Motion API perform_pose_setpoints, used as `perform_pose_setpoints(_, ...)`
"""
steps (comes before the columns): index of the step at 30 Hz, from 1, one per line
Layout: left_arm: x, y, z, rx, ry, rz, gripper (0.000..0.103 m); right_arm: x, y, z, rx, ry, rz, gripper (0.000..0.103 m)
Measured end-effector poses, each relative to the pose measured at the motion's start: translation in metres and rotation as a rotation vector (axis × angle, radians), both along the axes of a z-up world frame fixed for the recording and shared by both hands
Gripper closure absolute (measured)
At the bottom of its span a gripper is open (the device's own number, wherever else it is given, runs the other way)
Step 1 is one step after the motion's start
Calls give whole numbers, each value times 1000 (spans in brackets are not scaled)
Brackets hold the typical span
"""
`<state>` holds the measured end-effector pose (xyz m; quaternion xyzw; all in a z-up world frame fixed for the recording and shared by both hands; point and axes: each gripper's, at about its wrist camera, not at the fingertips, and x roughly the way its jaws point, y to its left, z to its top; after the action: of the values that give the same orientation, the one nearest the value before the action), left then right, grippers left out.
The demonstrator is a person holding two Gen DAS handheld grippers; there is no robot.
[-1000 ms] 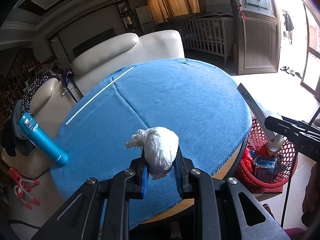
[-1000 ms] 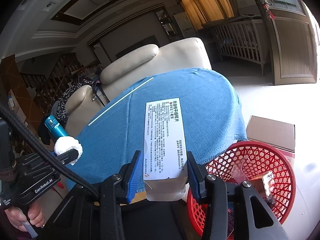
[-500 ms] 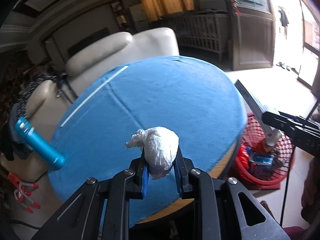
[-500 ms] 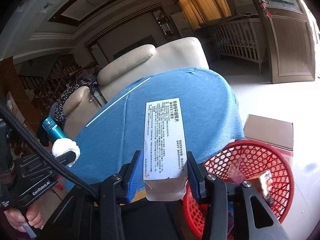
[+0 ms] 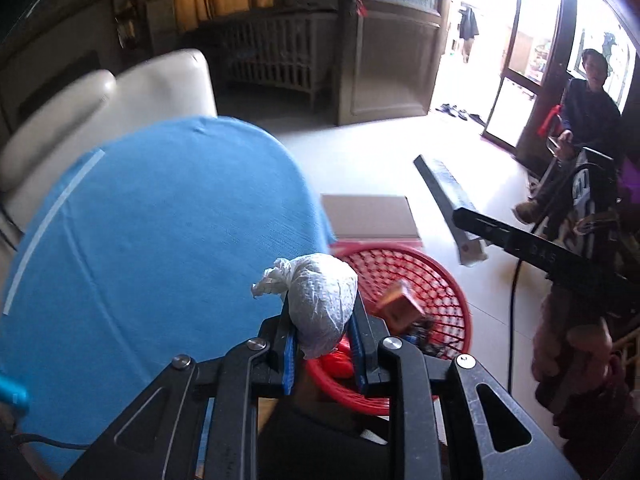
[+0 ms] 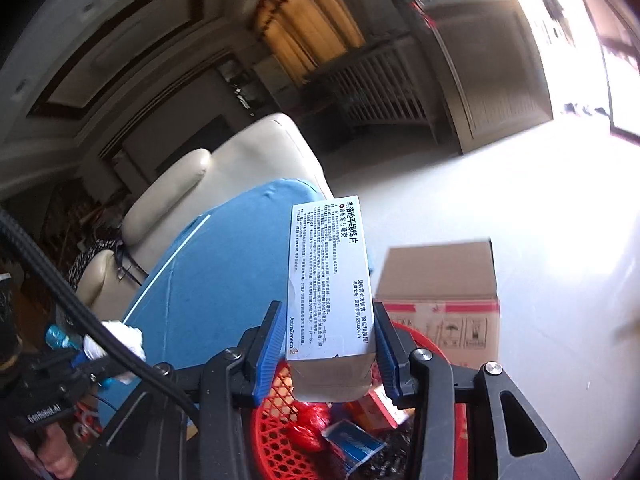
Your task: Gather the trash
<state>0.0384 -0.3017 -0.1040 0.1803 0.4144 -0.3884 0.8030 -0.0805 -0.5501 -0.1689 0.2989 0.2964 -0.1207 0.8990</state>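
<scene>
My left gripper (image 5: 322,314) is shut on a crumpled white tissue wad (image 5: 320,298), held over the near rim of the red mesh basket (image 5: 452,304). The basket sits on the floor beside the blue-clothed round table (image 5: 160,248) and holds small boxes and red wrappers. My right gripper (image 6: 330,322) is shut on a white medicine box (image 6: 330,280) with printed text, above the same red basket (image 6: 280,440). In the left wrist view the medicine box (image 5: 448,192) and the right gripper's arm show at the right. The tissue wad (image 6: 124,338) appears at the lower left of the right wrist view.
A cardboard box (image 6: 440,280) stands on the floor just beyond the basket. A cream armchair (image 6: 224,184) is behind the table. A white stick (image 5: 44,224) lies on the blue cloth. A person (image 5: 588,108) sits by the bright doorway at the right.
Both grippers swung right, off the table toward the red basket, each still gripping its item. The basket now lies under both, and the blue bottle has slid out at the left.
</scene>
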Motion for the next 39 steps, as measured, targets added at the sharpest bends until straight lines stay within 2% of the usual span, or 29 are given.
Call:
perform_pose_setpoints(5, -4, -17, -17, -1, 78, -39, 74, 7, -9, -31, 93, 78, 11, 56)
perform_pose_setpoints(6, -6, -20, -18, 1, 83, -51, 68, 9, -9, -37, 115, 100, 23, 55)
perform_pose_setpoints(7, -8, -23, -19, 4, 87, -64, 53, 11, -8, -44, 141, 125, 36, 53)
perform_pose_setpoints(8, -9, -23, -19, 1, 87, -68, 46, 13, -9, -49, 172, 142, 46, 50)
perform_pose_setpoints(9, -11, -22, -17, -7, 81, -70, 40, 14, -10, -53, 195, 148, 50, 43)
perform_pose_setpoints(11, -14, -18, -13, -23, 69, -78, 39, 11, -11, -57, 242, 149, 43, 42)
perform_pose_setpoints(15, -11, -6, 0, -54, 59, -50, 39, 7, -16, -48, 225, 129, 17, 42)
perform_pose_setpoints(19, -12, 18, 23, -85, -52, 22, 39, 9, -15, -28, 190, 80, 5, 42)
perform_pose_setpoints(22, -14, 37, 47, -117, -157, 87, 37, 10, 0, -5, 126, 28, 26, 42)
perform_pose_setpoints(23, -17, 48, 58, -129, -207, 113, 34, 9, 8, 7, 83, 4, 34, 42)
perform_pose_setpoints(25, -25, 71, 80, -169, -316, 176, 20, 8, 24, 26, 7, -43, 51, 42)
perform_pose_setpoints(29, -35, 113, 110, -218, -470, 299, 14, -4, 60, 66, -128, -175, 78, 41)
perform_pose_setpoints(33, -40, 146, 124, -221, -553, 407, 9, -11, 83, 84, -174, -251, 104, 35)
perform_pose_setpoints(39, -41, 165, 125, -174, -603, 501, 6, -11, 118, 93, -209, -291, 170, 35)
